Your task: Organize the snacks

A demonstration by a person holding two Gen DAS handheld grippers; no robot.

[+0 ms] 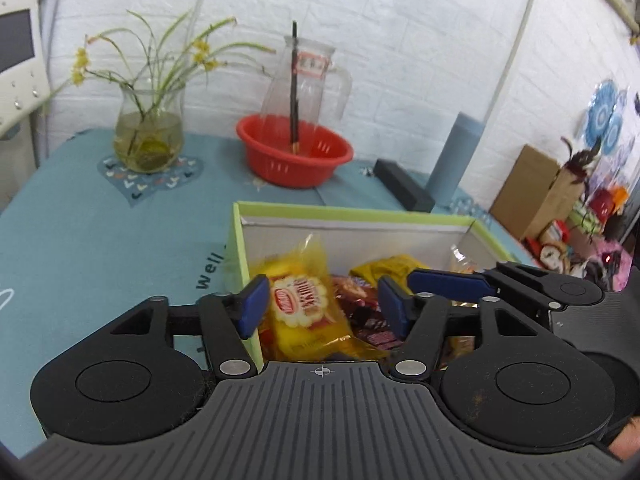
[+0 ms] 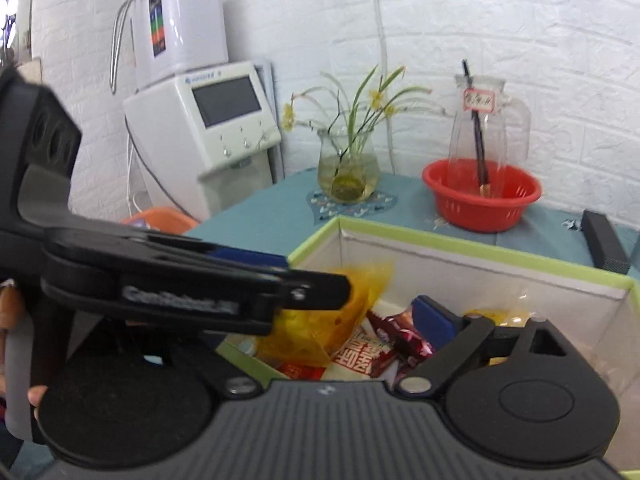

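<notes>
A flower vase [image 1: 149, 136], red basket [image 1: 295, 151] holding a glass pitcher [image 1: 306, 76], white appliance [image 2: 208, 120].

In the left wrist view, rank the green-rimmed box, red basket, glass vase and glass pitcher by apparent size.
1. green-rimmed box, though nearest the camera
2. red basket
3. glass pitcher and glass vase: too alike to rank

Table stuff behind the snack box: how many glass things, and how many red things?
Glass: 2, the flower vase and the pitcher.
Red: 1, the basket that the pitcher stands in.
Total: 3.
</notes>
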